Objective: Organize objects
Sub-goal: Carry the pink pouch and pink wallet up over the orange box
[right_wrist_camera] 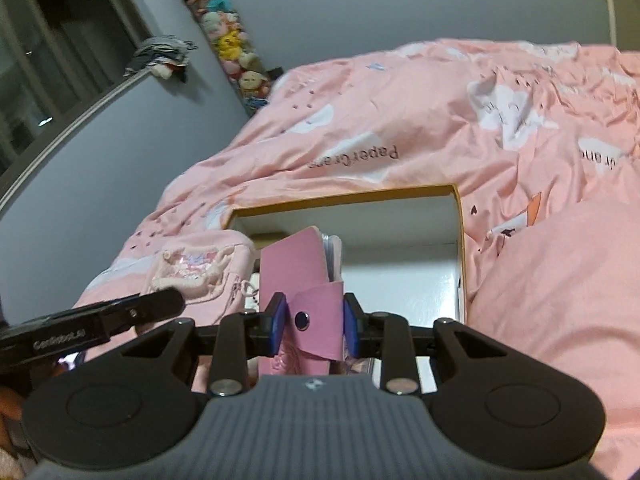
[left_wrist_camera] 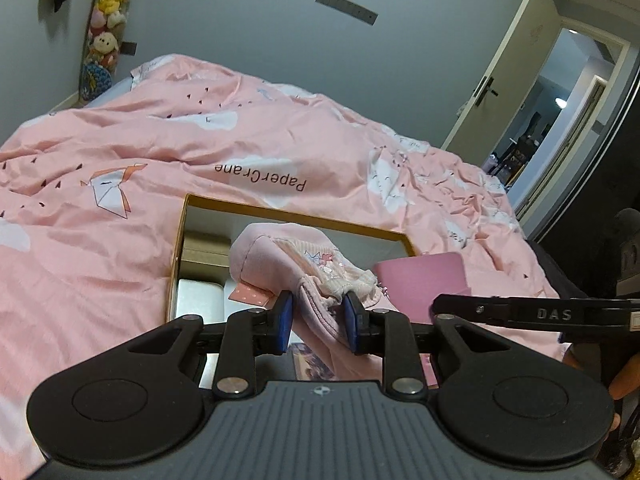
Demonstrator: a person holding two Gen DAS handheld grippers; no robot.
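Observation:
My left gripper (left_wrist_camera: 318, 322) is shut on a soft pink pouch (left_wrist_camera: 280, 260) with a cartoon print and holds it over the open box (left_wrist_camera: 296, 216) with a yellow rim on the bed. My right gripper (right_wrist_camera: 310, 326) is shut on a pink notebook (right_wrist_camera: 298, 268) with a snap strap and holds it over the same box (right_wrist_camera: 460, 216). The pouch shows at the left in the right wrist view (right_wrist_camera: 200, 268). The notebook shows at the right in the left wrist view (left_wrist_camera: 424, 280). Small cartons (left_wrist_camera: 204, 248) lie inside the box.
The box rests on a pink quilt (left_wrist_camera: 160, 140) printed "PaperCrane". A pink pillow (right_wrist_camera: 560, 300) lies right of the box. A hanging column of plush toys (left_wrist_camera: 104, 28) is by the far wall. An open door (left_wrist_camera: 500, 80) is at the right.

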